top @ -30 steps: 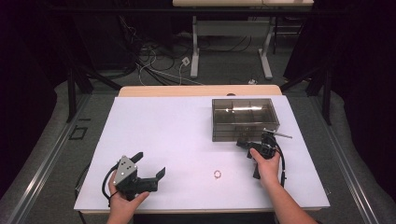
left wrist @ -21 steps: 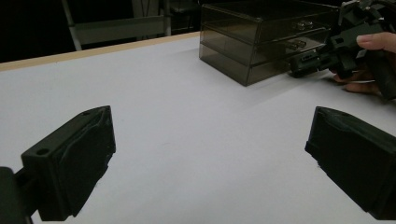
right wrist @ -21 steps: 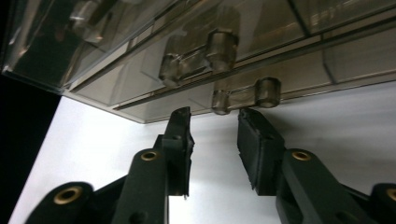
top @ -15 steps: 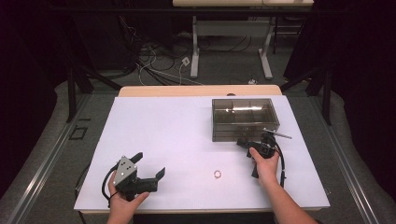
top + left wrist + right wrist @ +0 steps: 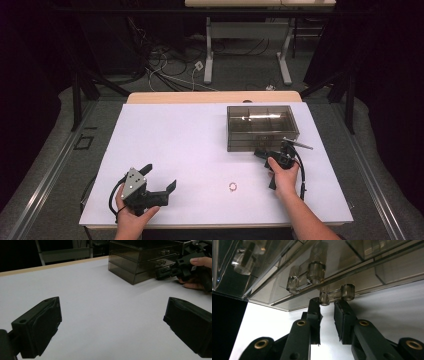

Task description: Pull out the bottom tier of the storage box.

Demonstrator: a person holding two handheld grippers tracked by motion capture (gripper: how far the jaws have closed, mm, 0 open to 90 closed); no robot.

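Smoky plastic drawer box (image 5: pixel 262 126), drawers shut; right gripper (image 5: pixel 327 305) fingers narrowing around lower handle (image 5: pixel 336 295), left gripper (image 5: pixel 112 327) wide.

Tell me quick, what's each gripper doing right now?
Left gripper: open, holding nothing.
Right gripper: jaws just closing around the lower drawer handle, narrow gap, grip not yet certain.

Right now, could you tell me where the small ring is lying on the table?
In the high view the small ring lies on the white table, right of centre near the front edge, left of the right gripper and in front of the smoky drawer box.
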